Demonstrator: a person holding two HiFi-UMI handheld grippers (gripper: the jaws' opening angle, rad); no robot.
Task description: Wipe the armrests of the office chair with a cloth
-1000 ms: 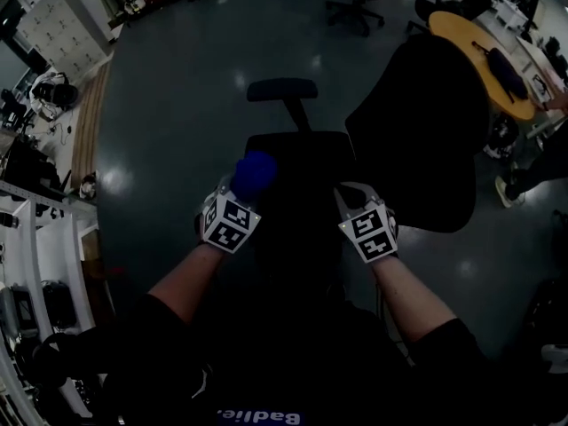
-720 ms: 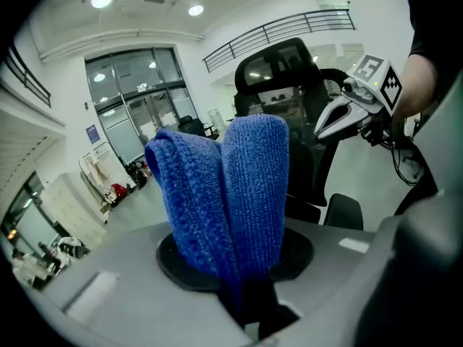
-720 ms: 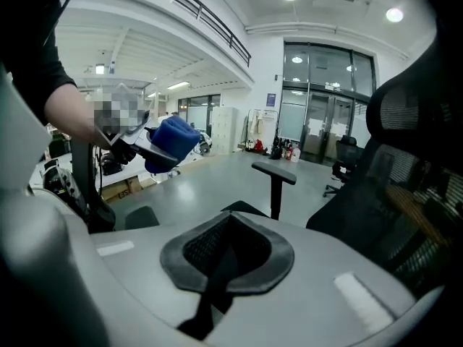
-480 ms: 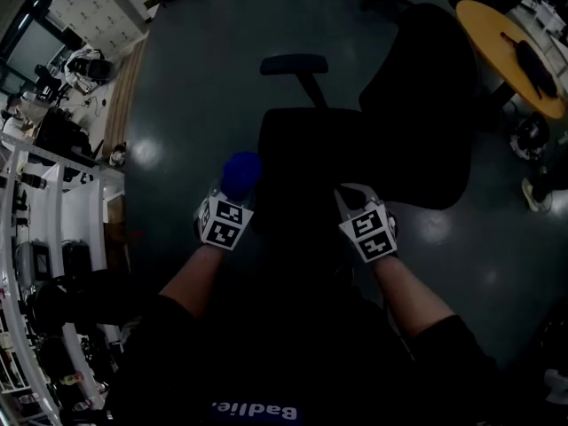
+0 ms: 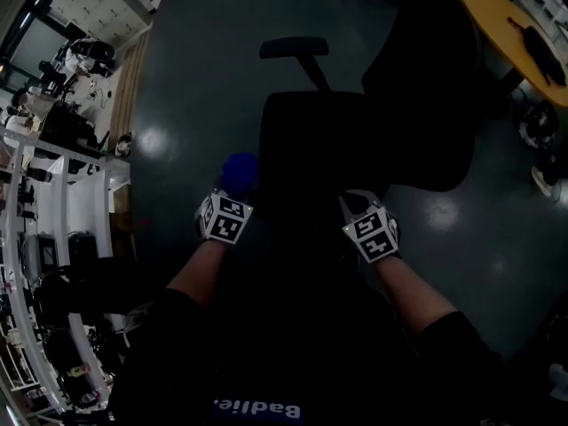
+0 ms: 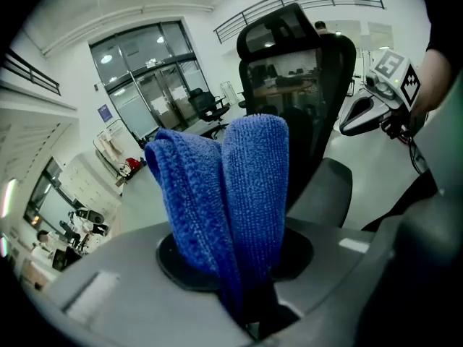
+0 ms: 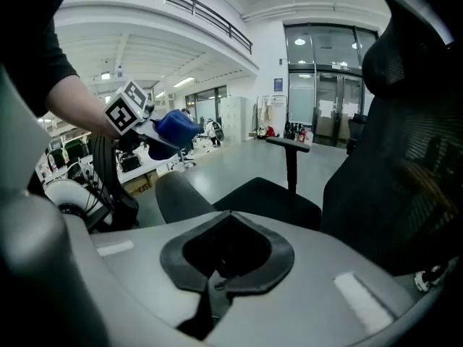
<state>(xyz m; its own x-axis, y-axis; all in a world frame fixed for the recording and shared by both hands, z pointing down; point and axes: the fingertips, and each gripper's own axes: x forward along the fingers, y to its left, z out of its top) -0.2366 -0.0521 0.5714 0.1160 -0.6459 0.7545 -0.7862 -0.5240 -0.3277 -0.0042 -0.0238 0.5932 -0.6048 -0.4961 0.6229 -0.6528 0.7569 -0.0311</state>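
The black office chair (image 5: pixel 311 140) stands in front of me, its backrest (image 5: pixel 426 87) turned to the right and its far armrest (image 5: pixel 293 49) beyond the seat. My left gripper (image 5: pixel 232 192) is shut on a folded blue cloth (image 5: pixel 240 171) at the seat's left edge. In the left gripper view the cloth (image 6: pixel 231 201) stands up out of the jaws, with the near armrest pad (image 6: pixel 325 190) just behind it. My right gripper (image 5: pixel 357 201) is shut with nothing in it at the seat's near right. The right gripper view looks over its closed jaws to the seat (image 7: pixel 268 197) and the near armrest pad (image 7: pixel 181 194).
White shelving and desks (image 5: pixel 53 202) run down the left. A round yellow table (image 5: pixel 515 34) stands at the upper right. Dark glossy floor (image 5: pixel 195 78) surrounds the chair. In the right gripper view the backrest (image 7: pixel 405 143) rises close on the right.
Both grippers have drawn slightly back toward me and kept their grip states. The head view has swung, showing more of the shelving on the left.
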